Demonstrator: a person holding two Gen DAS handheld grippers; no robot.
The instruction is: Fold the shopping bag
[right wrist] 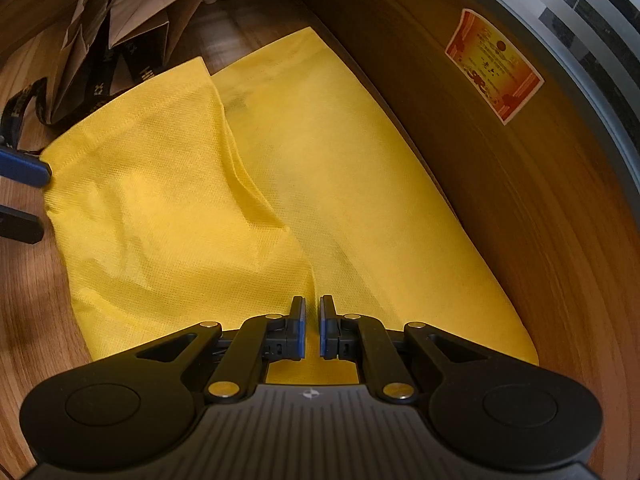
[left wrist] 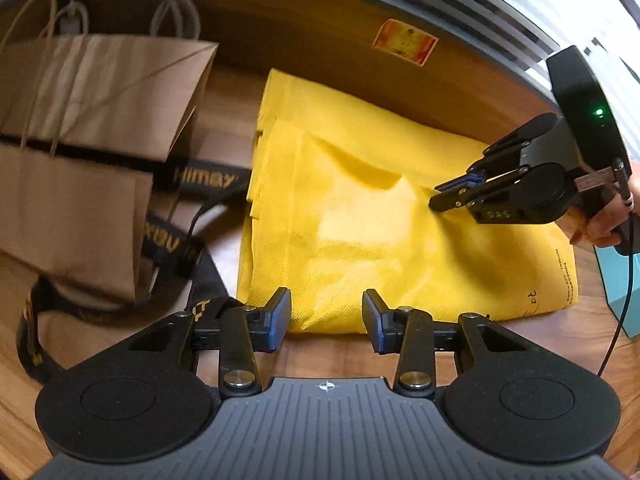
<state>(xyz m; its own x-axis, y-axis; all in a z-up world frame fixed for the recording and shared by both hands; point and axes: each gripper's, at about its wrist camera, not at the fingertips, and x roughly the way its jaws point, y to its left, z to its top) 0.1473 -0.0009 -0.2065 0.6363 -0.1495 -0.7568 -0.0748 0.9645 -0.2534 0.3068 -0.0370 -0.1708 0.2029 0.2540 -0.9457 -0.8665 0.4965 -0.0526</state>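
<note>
A yellow non-woven shopping bag (left wrist: 400,232) (right wrist: 320,168) lies flat on the wooden table (left wrist: 328,356), with one layer folded over on top of it. My left gripper (left wrist: 326,314) is at the bag's near edge, open, and the edge lies between its blue pads without being pressed. In the right wrist view its fingers (right wrist: 24,170) straddle the bag's left corner. My right gripper (right wrist: 313,322) (left wrist: 436,196) is shut on a pinch of the upper yellow layer. A crease in the fabric runs up to its tips.
Brown paper bags (left wrist: 92,92) (right wrist: 160,4) stand at the left, with a black lanyard with gold lettering (left wrist: 200,178) beside them. A wooden back panel with a red sticker (left wrist: 404,42) (right wrist: 494,66) runs right behind the bag. A teal box (left wrist: 618,280) and a cable sit at the right, beside a hand (left wrist: 600,226).
</note>
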